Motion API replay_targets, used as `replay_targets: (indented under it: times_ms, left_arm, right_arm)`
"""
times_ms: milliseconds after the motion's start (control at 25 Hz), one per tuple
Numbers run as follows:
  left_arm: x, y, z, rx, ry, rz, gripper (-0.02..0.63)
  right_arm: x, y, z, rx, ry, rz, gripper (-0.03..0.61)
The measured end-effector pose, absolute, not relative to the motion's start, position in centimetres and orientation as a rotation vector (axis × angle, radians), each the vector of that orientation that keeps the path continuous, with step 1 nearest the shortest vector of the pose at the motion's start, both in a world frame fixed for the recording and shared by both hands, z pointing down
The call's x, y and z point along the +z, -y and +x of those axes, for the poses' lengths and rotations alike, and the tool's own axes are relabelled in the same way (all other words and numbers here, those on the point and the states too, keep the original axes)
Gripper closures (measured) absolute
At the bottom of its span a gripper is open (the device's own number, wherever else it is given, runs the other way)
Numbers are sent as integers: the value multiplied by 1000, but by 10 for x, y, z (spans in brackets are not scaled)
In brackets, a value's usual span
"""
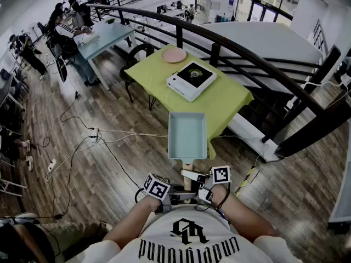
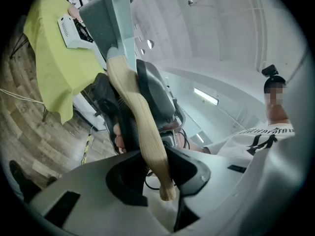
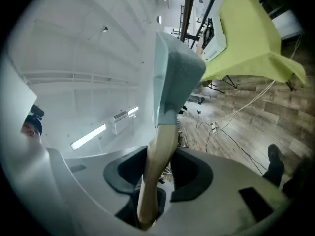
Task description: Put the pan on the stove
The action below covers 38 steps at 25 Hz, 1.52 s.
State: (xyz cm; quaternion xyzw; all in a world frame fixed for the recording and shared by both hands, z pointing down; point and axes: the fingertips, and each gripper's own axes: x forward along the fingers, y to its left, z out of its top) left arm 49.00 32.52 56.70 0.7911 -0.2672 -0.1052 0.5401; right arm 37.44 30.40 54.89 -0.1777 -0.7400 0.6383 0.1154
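A pale blue-green rectangular pan (image 1: 186, 136) with a wooden handle (image 1: 187, 174) hangs in the air in front of me, short of the yellow-green table (image 1: 230, 100). Both grippers hold the handle: my left gripper (image 1: 176, 195) and my right gripper (image 1: 198, 184) are each shut on it from opposite sides. In the left gripper view the handle (image 2: 140, 132) runs between the dark pads (image 2: 184, 168) of the left gripper (image 2: 157, 173) up to the pan (image 2: 106, 18). The right gripper (image 3: 158, 173) clamps the handle (image 3: 160, 154) below the pan (image 3: 174, 77). The white stove (image 1: 191, 80) with a black top sits on the table.
A pink plate (image 1: 174, 55) lies at the table's far corner. A dark curved railing (image 1: 258, 64) runs behind the table. Cables and a power strip (image 1: 93, 136) lie on the wooden floor at the left. People sit at a desk (image 1: 107, 34) far left.
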Motion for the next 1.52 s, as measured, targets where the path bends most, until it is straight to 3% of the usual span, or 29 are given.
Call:
replay_targets:
  times_ms: [840, 1520]
  left_arm:
    - [580, -301, 443, -236, 597, 1885, 495]
    - [582, -296, 259, -223, 547, 1890, 495]
  right_arm:
    - [563, -277, 328, 1873, 2172, -466, 436]
    - [569, -266, 146, 1903, 2194, -406, 437]
